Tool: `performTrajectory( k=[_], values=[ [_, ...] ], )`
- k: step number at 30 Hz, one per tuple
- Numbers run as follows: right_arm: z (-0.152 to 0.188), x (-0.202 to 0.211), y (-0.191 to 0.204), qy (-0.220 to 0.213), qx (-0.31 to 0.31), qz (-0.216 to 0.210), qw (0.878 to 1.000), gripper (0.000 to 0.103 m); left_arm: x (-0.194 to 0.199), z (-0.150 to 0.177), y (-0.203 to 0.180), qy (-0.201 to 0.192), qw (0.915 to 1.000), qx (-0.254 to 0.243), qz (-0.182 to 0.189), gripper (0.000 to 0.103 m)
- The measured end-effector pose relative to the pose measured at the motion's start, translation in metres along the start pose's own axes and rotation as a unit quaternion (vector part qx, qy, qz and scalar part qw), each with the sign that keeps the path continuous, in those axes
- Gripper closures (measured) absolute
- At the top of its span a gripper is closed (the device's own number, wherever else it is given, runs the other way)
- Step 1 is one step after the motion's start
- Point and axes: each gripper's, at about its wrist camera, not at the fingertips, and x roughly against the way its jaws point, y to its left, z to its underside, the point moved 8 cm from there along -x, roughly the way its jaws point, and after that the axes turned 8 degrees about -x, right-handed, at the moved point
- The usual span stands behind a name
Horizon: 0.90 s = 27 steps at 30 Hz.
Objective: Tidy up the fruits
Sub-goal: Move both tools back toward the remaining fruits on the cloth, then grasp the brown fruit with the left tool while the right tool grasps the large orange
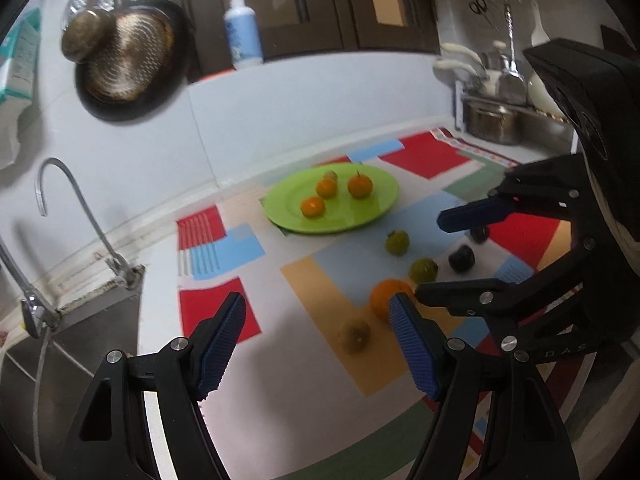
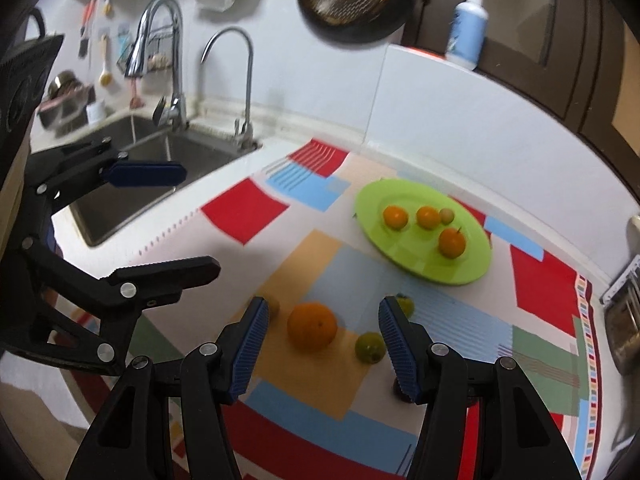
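Note:
A green plate [image 1: 372,210] [image 2: 476,268] on the patterned mat holds three small oranges [image 1: 359,186] [image 2: 452,242] and a small greenish fruit [image 2: 446,216]. Loose on the mat lie a big orange [image 1: 383,296] [image 2: 312,326], two green fruits [image 1: 397,242] [image 2: 370,347], a brownish fruit [image 1: 354,335] and two dark plums [image 1: 461,258]. My left gripper [image 1: 316,342] is open and empty above the mat. My right gripper [image 2: 320,346] is open and empty, with the big orange between its fingers, low over the mat; it also shows in the left wrist view [image 1: 436,256].
A steel sink [image 2: 160,168] with two taps [image 2: 236,80] lies left of the mat. A dark pan and strainer [image 1: 128,64] hang on the wall. A soap bottle [image 1: 242,32] stands on the ledge. A dish rack with pots [image 1: 504,108] stands at the far right.

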Motion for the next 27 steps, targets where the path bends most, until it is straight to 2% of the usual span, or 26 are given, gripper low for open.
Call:
performTrajectory(
  k=[4, 8, 15, 24, 27],
  values=[
    [0.01, -0.016, 0.005, 0.023, 0.023, -0.012, 0.999, 0.045, -0.016, 0.011, -0.012, 0.019, 0.999, -0.025, 0.032, 0.033],
    [0.019, -0.03, 0.008, 0.041, 0.051, -0.019, 0.998, 0.045, -0.03, 0.02, -0.019, 0.035, 0.9975, -0.042, 0.045, 0.038],
    [0.027, -0.052, 0.005, 0.069, 0.07, -0.032, 0.995, 0.045, -0.056, 0.031, -0.021, 0.063, 0.9947, -0.028, 0.075, 0.057],
    [0.029, -0.069, 0.003, 0.084, 0.08, -0.042, 0.992, 0.047, -0.071, 0.035, -0.026, 0.077, 0.9921, -0.026, 0.095, 0.062],
    [0.03, -0.074, 0.003, 0.092, 0.079, -0.051, 0.991, 0.054, -0.076, 0.036, -0.027, 0.085, 0.9912, -0.02, 0.1, 0.068]
  ],
)
